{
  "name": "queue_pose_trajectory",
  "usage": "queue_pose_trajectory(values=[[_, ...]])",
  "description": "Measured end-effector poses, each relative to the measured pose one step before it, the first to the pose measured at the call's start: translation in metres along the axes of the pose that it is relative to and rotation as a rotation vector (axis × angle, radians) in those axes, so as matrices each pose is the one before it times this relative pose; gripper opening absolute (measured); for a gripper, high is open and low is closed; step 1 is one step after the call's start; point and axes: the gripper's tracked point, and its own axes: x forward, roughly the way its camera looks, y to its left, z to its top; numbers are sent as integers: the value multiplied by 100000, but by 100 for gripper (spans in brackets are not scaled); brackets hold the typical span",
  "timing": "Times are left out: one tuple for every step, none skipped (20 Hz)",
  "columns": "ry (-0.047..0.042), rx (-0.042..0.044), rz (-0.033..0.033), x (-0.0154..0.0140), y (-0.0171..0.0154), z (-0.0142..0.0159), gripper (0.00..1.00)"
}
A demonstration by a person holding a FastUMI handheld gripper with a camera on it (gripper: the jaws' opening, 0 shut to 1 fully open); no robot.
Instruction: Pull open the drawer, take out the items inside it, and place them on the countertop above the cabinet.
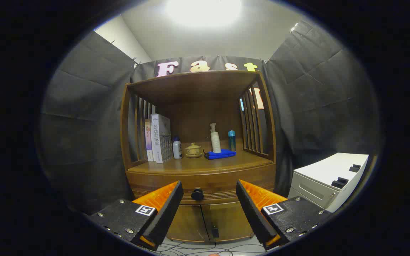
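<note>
A brown wooden cabinet [199, 170] stands ahead of me against the black cloth. Its drawer [226, 183] is closed, with a round dark knob [197, 194] at the front centre. My gripper [209, 209] is open, fingers spread wide, and the knob shows between them, some way beyond the tips. The countertop [198, 164] above the drawer sits under an open shelf frame. On it stand two books [158, 138], a small white bottle [177, 148], a yellowish lidded pot [193, 150], a folded blue cloth [220, 154], a white pump bottle [215, 138] and a teal bottle [231, 140]. The drawer's contents are hidden.
Two lower cabinet doors [208, 222] are closed under the drawer. A white cabinet [327, 179] with dark handles stands to the right. Cables [190, 249] lie on the pale floor before the wooden cabinet. The front strip of the countertop is bare wood.
</note>
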Motion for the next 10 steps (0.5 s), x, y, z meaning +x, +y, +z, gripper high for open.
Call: queue_pose_trajectory(values=[[250,451,329,-26,23,-70,94],[334,597,9,64,-241,-15,94],[106,328,-242,39,-94,-92,94],[-89,202,-23,-35,2,67,94],[-136,154,90,-7,-28,4,94],[-242,47,88,-81,-36,128,94],[-352,27,77,15,0,67,94],[-87,-109,145,6,20,75,94],[95,-84,-89,-26,-68,-151,94],[320,98,-184,-21,-107,-132,94]])
